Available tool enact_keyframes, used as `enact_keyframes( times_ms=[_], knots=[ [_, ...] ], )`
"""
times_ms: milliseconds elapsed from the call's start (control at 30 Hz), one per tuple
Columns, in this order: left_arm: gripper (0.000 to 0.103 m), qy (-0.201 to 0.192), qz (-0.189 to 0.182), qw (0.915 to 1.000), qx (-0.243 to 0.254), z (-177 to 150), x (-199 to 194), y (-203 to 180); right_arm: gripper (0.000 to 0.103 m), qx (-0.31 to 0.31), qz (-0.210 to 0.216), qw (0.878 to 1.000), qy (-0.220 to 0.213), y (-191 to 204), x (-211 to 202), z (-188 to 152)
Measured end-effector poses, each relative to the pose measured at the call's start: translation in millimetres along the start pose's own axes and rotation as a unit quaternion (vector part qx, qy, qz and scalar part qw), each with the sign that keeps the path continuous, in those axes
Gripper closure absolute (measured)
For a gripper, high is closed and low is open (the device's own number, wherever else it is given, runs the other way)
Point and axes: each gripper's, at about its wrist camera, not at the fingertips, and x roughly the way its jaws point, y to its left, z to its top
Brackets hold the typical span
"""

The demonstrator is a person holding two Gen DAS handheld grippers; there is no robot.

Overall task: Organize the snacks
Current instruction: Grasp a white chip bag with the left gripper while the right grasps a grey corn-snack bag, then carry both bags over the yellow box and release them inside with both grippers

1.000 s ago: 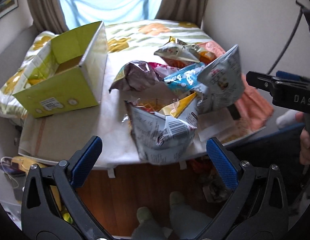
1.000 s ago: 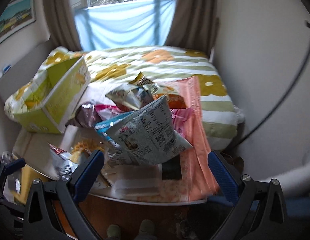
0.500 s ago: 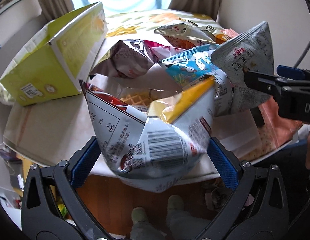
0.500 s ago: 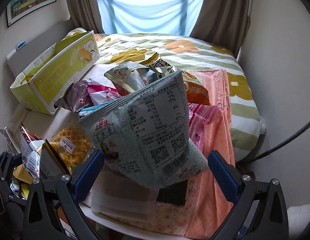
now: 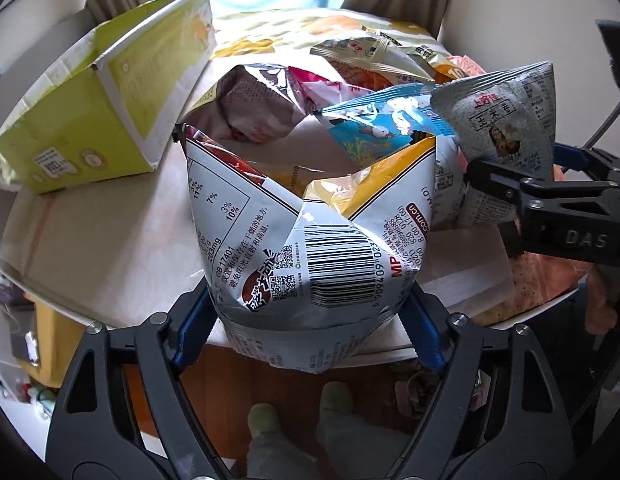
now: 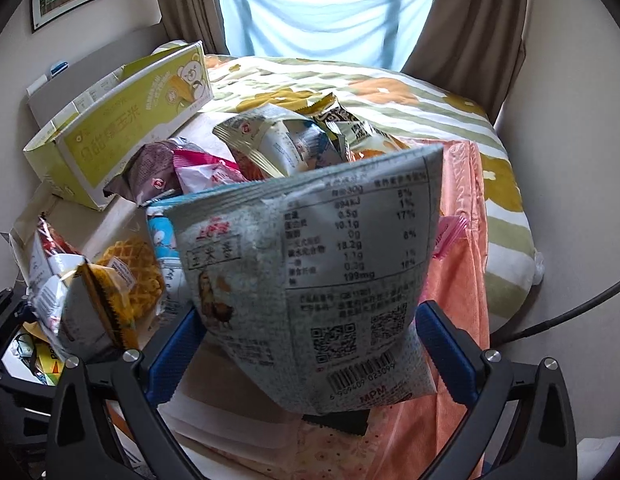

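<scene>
A white and yellow snack bag (image 5: 310,248) with a barcode lies at the near table edge between the blue pads of my left gripper (image 5: 307,320). Its jaws are closing and the pads press into the crumpled bag. A grey snack bag (image 6: 310,272) stands between the fingers of my right gripper (image 6: 307,356), whose jaws stay wide and do not squeeze it. From the left wrist view the right gripper (image 5: 522,172) straddles that grey bag (image 5: 506,120) at the right. An open green cardboard box (image 5: 97,104) lies at the left.
Several more snack bags are piled behind: a brown one (image 5: 249,100), a pink one (image 6: 205,172), a blue one (image 5: 370,124). A waffle pack (image 6: 129,272) lies at the left. An orange cloth (image 6: 458,280) hangs over the table's right side. A bed (image 6: 390,92) stands beyond. A person's feet (image 5: 293,416) are below.
Both grippers came down onto the pile until each bag sat between its fingers. The left jaws have since narrowed onto the white and yellow bag, folding its top corners up. The right jaws kept their width.
</scene>
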Motion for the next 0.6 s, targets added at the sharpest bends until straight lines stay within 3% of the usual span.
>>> enact_keyframes(
  times_ms=[100, 267, 367, 600],
  knots=[
    [0.023, 0.001, -0.003, 1.0000, 0.000, -2.8, -5.9, -0.9, 0.004, 0.010, 0.006, 1.000, 0.001, -3.3, 1.1, -2.1],
    [0.023, 0.000, -0.003, 1.0000, -0.001, 0.6, -13.2, -0.2, 0.026, 0.016, 0.011, 1.000, 0.003, -4.7, -3.0, -5.6],
    [0.023, -0.005, -0.003, 1.0000, -0.002, 6.1, -20.7, 0.5, 0.033, 0.031, 0.011, 0.999, 0.009, -8.5, -6.2, -5.3],
    [0.023, -0.030, 0.004, 0.9995, 0.000, 25.3, -54.2, 1.5, 0.039, 0.058, 0.022, 0.998, 0.016, -10.7, -29.9, -0.5]
  ],
)
